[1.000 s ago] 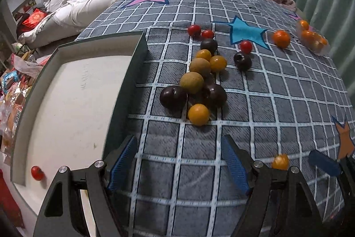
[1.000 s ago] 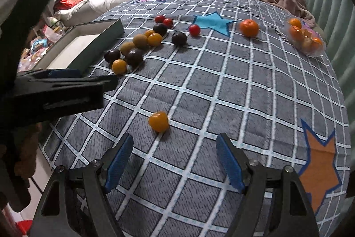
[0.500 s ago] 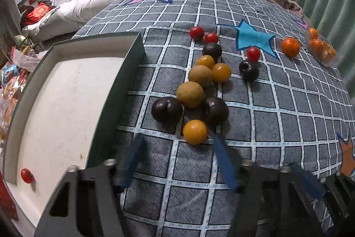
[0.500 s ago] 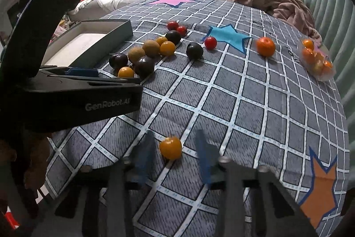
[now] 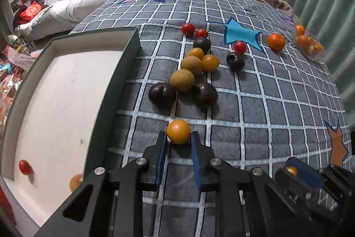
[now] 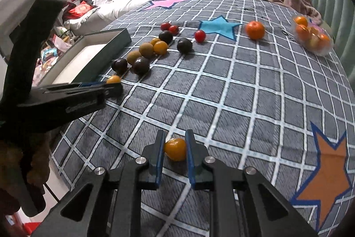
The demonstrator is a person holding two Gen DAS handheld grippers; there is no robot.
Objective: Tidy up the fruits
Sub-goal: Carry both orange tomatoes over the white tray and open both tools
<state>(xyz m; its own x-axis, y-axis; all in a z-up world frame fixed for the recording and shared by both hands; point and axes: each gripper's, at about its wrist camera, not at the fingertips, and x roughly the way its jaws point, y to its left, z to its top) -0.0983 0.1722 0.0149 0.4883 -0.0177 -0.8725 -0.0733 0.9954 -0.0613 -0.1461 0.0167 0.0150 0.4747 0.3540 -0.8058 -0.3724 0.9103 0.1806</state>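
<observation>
Grid cloth (image 5: 244, 103); round glossy orange-yellow fruit (image 5: 178, 131).

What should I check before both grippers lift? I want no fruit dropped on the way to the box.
1. Left gripper jaws, which have just been closing, grip the yellow tomato: ok.
2. Right gripper jaws, also just closed, grip the orange tomato: ok.
3. Depth of grip: both fruits sit at the fingertips, not deep: not ok.
4. Dark plums stand apart from the left jaws: ok.
5. Box has free floor beside the red tomato: ok.
6. Whether either fruit is being squashed: cannot tell.
</observation>
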